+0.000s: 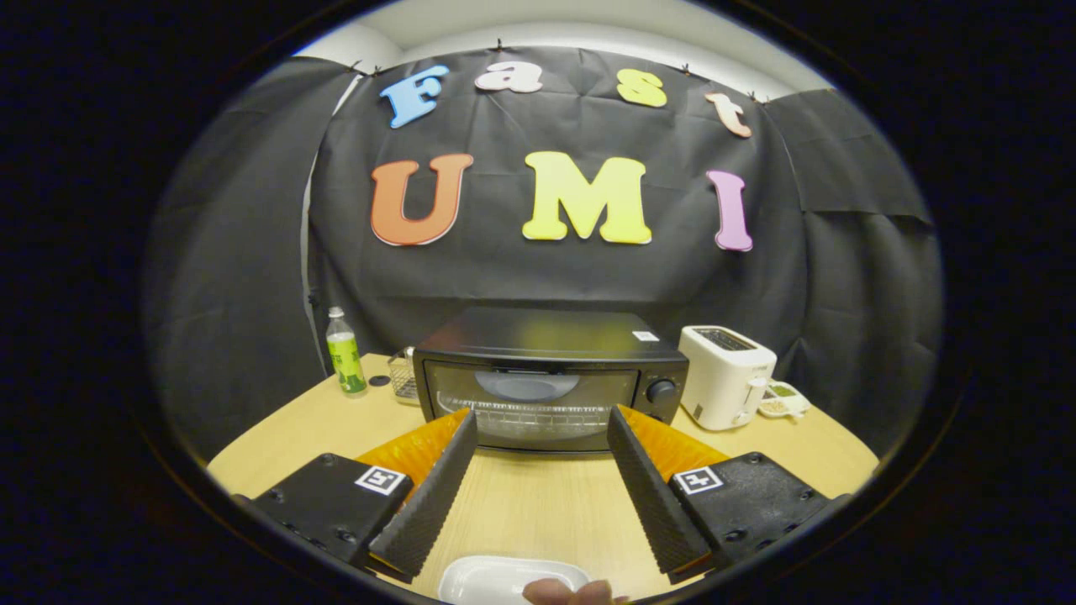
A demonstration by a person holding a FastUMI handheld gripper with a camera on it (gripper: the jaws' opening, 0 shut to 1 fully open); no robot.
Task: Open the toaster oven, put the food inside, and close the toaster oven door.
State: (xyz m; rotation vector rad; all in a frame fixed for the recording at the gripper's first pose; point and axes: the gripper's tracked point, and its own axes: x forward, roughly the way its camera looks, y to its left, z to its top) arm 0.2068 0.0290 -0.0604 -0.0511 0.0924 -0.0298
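A black toaster oven stands on the wooden table, straight beyond my fingers, its glass door shut and a knob on its right side. My gripper is open, fingers spread wide with nothing between them, their tips just short of the oven door. Below the fingers, close to me, lies a white plate with a piece of pinkish food at its near rim; most of the food is hidden.
A white slot toaster stands right of the oven, with a small dish beside it. Left of the oven are a wire basket and a green-labelled bottle. Black cloth walls the booth behind.
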